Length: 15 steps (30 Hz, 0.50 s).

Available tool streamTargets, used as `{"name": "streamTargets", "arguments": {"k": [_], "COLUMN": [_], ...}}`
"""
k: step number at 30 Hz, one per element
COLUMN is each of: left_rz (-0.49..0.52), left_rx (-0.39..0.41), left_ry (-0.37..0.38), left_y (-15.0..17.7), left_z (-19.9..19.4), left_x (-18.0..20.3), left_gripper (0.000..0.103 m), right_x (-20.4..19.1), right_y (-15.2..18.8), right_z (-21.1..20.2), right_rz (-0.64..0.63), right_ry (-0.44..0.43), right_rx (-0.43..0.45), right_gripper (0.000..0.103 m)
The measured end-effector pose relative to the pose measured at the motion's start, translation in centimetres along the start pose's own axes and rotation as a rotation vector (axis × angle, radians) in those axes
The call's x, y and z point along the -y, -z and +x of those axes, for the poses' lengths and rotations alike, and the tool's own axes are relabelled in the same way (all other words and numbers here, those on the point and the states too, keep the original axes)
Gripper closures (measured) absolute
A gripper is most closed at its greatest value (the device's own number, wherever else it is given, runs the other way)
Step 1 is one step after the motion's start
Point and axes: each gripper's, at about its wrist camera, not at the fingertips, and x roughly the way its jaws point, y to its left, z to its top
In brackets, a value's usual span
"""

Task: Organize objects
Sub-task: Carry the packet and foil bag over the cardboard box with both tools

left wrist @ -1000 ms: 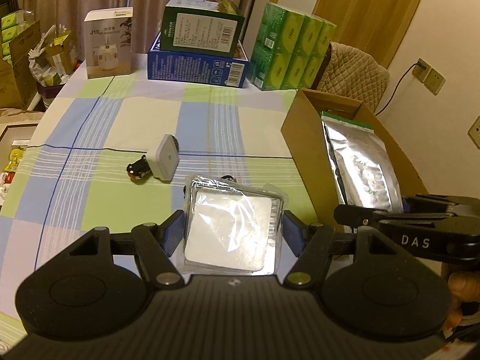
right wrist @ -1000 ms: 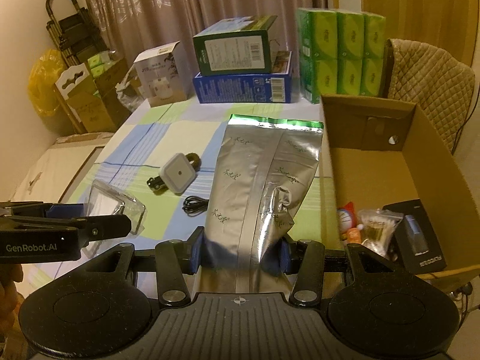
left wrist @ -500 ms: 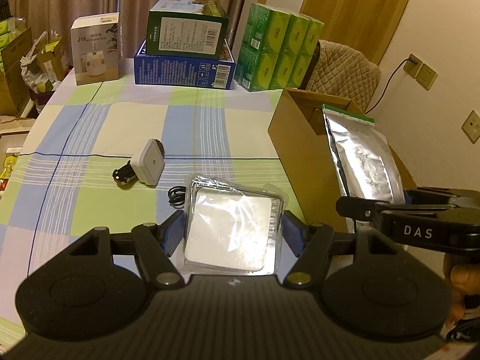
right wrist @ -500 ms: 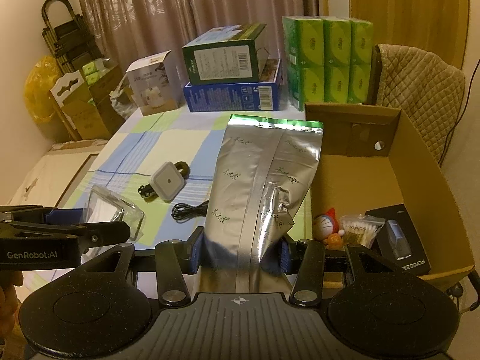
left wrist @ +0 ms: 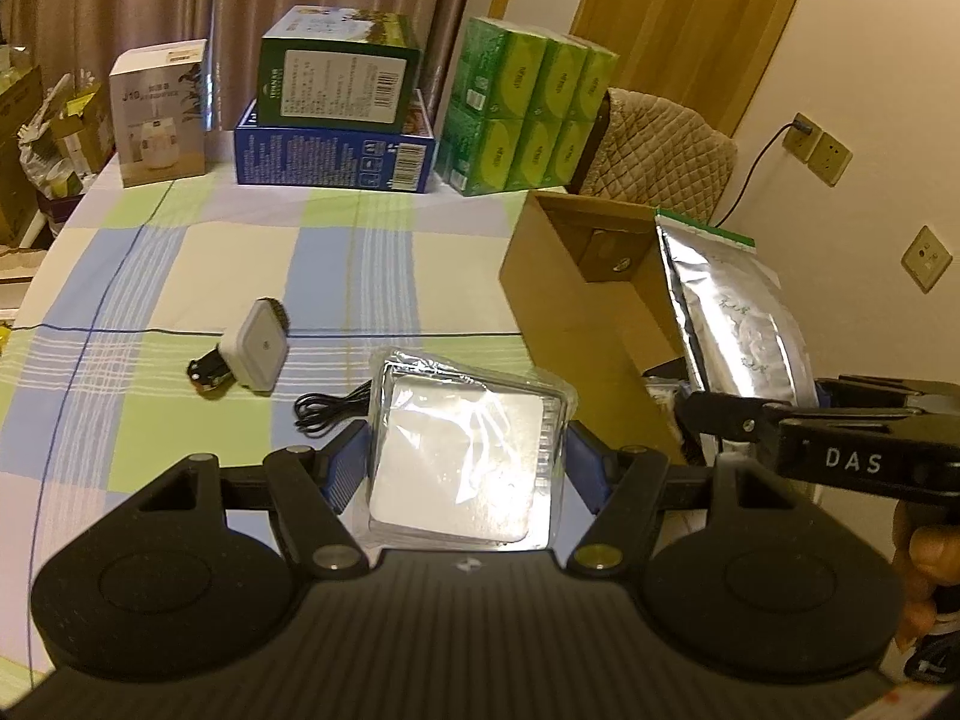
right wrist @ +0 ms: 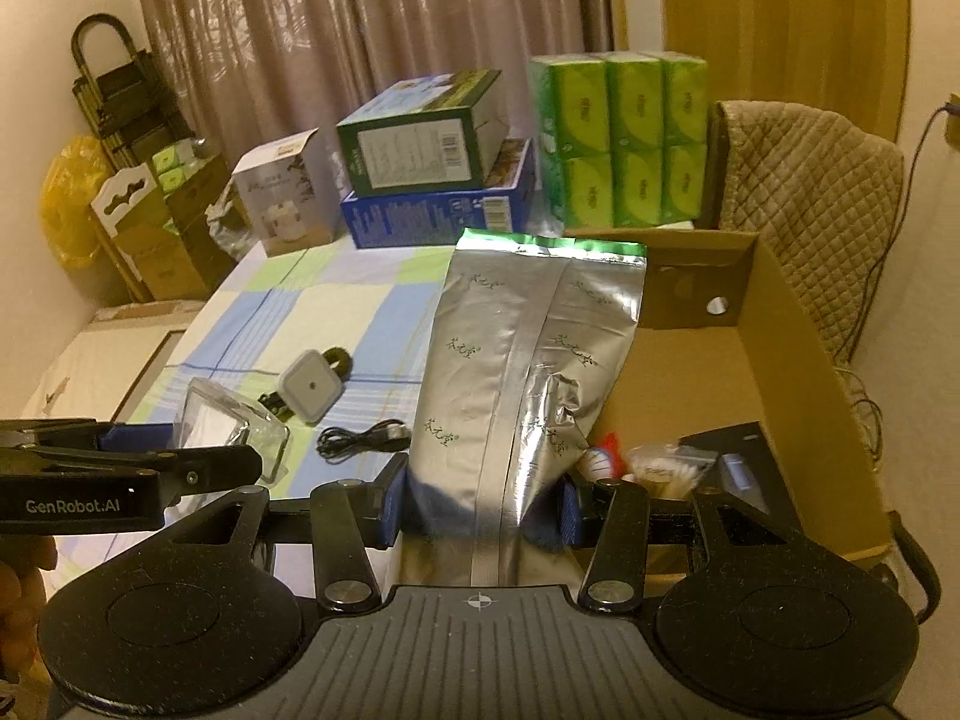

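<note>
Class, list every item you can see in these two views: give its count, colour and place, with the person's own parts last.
Foil pouch: one, silver, held beside the cardboard box.
Clear packet: one, white pad inside, held above the table.
Cardboard box: one, brown, table's right edge.
White adapter: one, mid-table.
Black cable: one, near adapter.
Tissue packs: six, green, far end.
Blue box: one, under green box.
Left tool: grips packet.
Right tool: grips pouch.

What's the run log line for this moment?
left gripper: shut on clear packet | right gripper: shut on foil bag | cardboard box: open
</note>
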Motion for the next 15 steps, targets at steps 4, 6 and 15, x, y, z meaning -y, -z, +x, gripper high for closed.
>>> {"name": "streamTargets", "arguments": {"k": [4,6,15], "left_rz": [0.012,0.017,0.072], "left_rx": [-0.003,-0.004,-0.022], "left_ry": [0.022,0.038,0.096], "left_y": [-0.4,-0.7,-1.8], "left_z": [0.6,1.0,3.4], "left_x": [1.5,2.4,7.1], "left_gripper": [0.038,0.038,0.038], "right_x": [2.4,3.7,8.8], "right_y": [-0.5,-0.8,-1.5], "right_z": [-1.1,-1.6,-2.5], "right_rz": [0.019,0.024,0.037], "right_ry": [0.020,0.039,0.101], "right_rx": [0.002,0.005,-0.006], "right_gripper": [0.058,0.058,0.058]}}
